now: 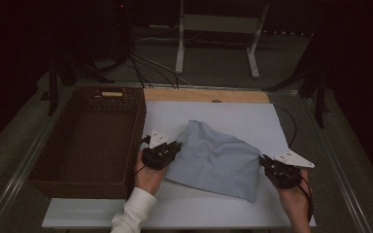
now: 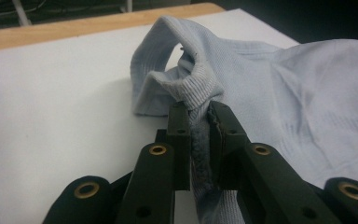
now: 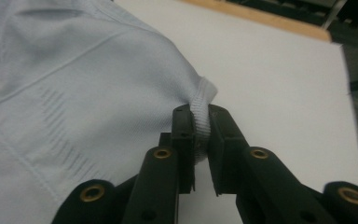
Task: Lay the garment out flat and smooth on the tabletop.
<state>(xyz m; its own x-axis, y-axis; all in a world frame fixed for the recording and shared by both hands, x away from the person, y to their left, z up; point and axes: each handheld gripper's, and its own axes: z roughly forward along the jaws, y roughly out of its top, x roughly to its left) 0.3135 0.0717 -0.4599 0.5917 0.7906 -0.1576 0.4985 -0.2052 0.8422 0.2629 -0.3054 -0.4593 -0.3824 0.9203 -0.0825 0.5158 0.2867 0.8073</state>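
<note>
Soft knit cloth on matt white board

Pale-blue ribbed garment (image 1: 216,160); woven brown wicker basket (image 1: 85,141); smooth wooden table edge (image 1: 206,95); matt black plastic jaws.

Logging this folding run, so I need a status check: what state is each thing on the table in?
Light blue knit garment: crumpled, both ends pinched.
Brown woven wicker basket: empty.
Left gripper: shut on ribbed hem.
Right gripper: shut on ribbed edge.
White board: flat under the garment.
</note>
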